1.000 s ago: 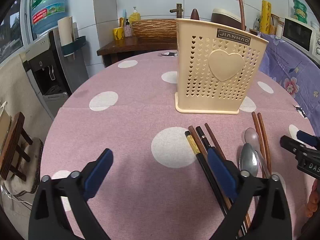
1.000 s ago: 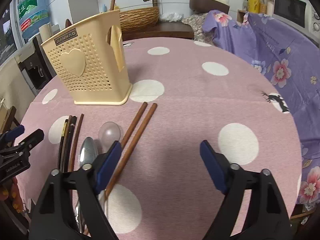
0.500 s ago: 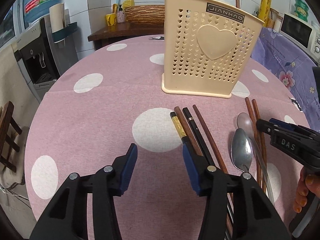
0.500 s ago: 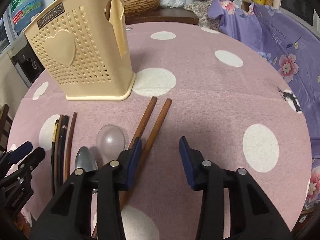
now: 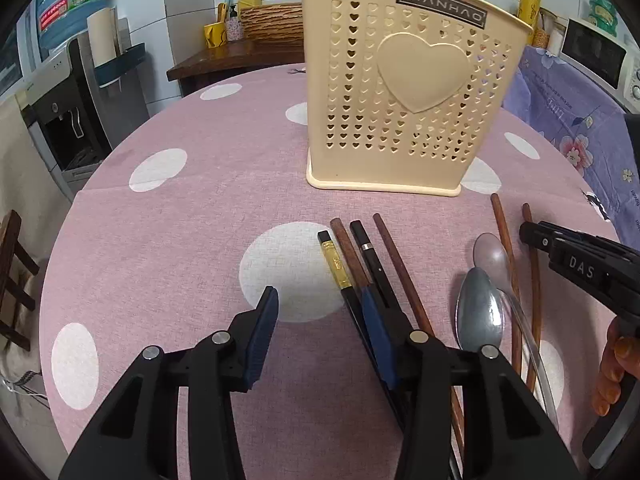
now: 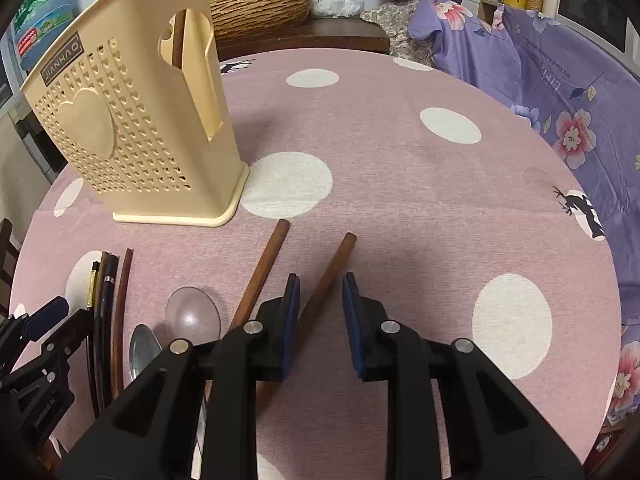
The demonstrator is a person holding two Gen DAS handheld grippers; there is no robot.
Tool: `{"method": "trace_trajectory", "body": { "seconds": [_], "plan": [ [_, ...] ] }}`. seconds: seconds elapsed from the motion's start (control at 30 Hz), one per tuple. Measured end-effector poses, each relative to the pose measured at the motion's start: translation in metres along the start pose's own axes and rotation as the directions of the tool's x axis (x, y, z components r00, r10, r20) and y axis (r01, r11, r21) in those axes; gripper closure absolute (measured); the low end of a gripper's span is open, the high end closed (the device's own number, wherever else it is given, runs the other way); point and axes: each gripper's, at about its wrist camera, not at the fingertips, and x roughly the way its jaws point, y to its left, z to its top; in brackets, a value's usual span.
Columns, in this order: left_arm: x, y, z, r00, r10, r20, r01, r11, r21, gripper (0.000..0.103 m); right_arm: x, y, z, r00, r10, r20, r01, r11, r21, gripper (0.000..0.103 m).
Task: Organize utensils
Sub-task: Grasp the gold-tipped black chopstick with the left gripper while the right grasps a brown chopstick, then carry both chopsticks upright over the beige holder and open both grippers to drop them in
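A cream perforated holder (image 5: 400,120) (image 6: 132,132) stands on the pink dotted tablecloth with one brown chopstick (image 6: 178,40) upright in it. Several dark and brown chopsticks (image 5: 372,260) lie in front of it. My left gripper (image 5: 320,328) is closing; its right pad rests over those chopsticks and only cloth shows in the gap. A clear spoon (image 5: 490,252) and a metal spoon (image 5: 478,312) lie to the right. My right gripper (image 6: 320,316) is closing around one brown chopstick (image 6: 332,276), the pads still apart from it. Its twin (image 6: 260,276) lies left of the left pad.
A hand's fingers (image 5: 612,360) hold the right gripper (image 5: 532,232) beside the spoons. A purple floral cloth (image 6: 540,80) borders the table on the right. A water dispenser (image 5: 72,112) stands left, and a wicker basket (image 6: 260,8) sits on a wooden counter behind.
Both grippers have narrowed a lot and come lower and closer to the utensils. The right one now straddles one brown chopstick, and the two brown chopsticks lie wider apart.
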Motion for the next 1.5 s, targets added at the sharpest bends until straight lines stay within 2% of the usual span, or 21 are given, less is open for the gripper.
{"method": "trace_trajectory", "body": {
  "seconds": [0.17, 0.33, 0.5, 0.57, 0.63, 0.73, 1.07, 1.27, 1.4, 1.5],
  "plan": [
    [0.004, 0.006, 0.002, 1.0, 0.028, -0.011, -0.027, 1.0, 0.01, 0.065, -0.002, -0.003, -0.001, 1.0, 0.025, -0.005, -0.025, 0.999, 0.021, 0.08],
    [0.012, 0.012, 0.015, 0.999, 0.023, -0.037, -0.024, 1.0, -0.018, 0.066, 0.0, -0.002, 0.001, 0.999, 0.032, -0.014, -0.031, 0.999, 0.043, 0.08],
    [0.015, 0.001, 0.019, 0.998, 0.044, -0.038, -0.043, 0.999, 0.017, 0.078, 0.007, 0.006, 0.008, 1.0, 0.023, -0.005, -0.023, 0.998, 0.051, 0.08],
    [0.016, -0.001, 0.02, 0.998, 0.044, -0.041, -0.043, 0.999, 0.021, 0.086, 0.01, 0.007, 0.013, 1.0, 0.016, -0.001, -0.016, 0.998, 0.067, 0.087],
    [0.018, -0.001, 0.023, 0.998, 0.045, -0.048, -0.043, 0.999, 0.028, 0.09, 0.014, 0.01, 0.017, 1.0, 0.004, 0.004, -0.005, 0.998, 0.061, 0.091],
    [0.021, -0.001, 0.028, 0.998, 0.039, -0.053, -0.038, 0.999, 0.025, 0.091, 0.018, 0.014, 0.021, 1.0, -0.006, 0.009, 0.006, 0.999, 0.04, 0.092],
    [0.022, 0.005, 0.031, 0.998, -0.005, -0.056, 0.004, 1.0, -0.016, 0.095, 0.014, 0.008, 0.027, 0.998, 0.046, 0.041, -0.049, 0.997, 0.063, 0.094],
    [0.004, 0.009, 0.039, 0.999, -0.039, -0.003, 0.039, 0.998, -0.045, 0.095, -0.008, 0.001, 0.036, 0.986, 0.113, 0.121, -0.123, 0.989, 0.084, 0.095],
    [-0.021, 0.015, 0.049, 0.996, -0.058, 0.07, 0.063, 0.996, -0.061, 0.095, -0.035, -0.004, 0.044, 0.967, 0.162, 0.195, -0.179, 0.981, 0.072, 0.095],
    [-0.047, 0.018, 0.059, 0.987, -0.078, 0.14, 0.089, 0.994, -0.071, 0.095, -0.064, -0.005, 0.051, 0.948, 0.18, 0.264, -0.199, 0.979, 0.045, 0.095]
  ]
}}
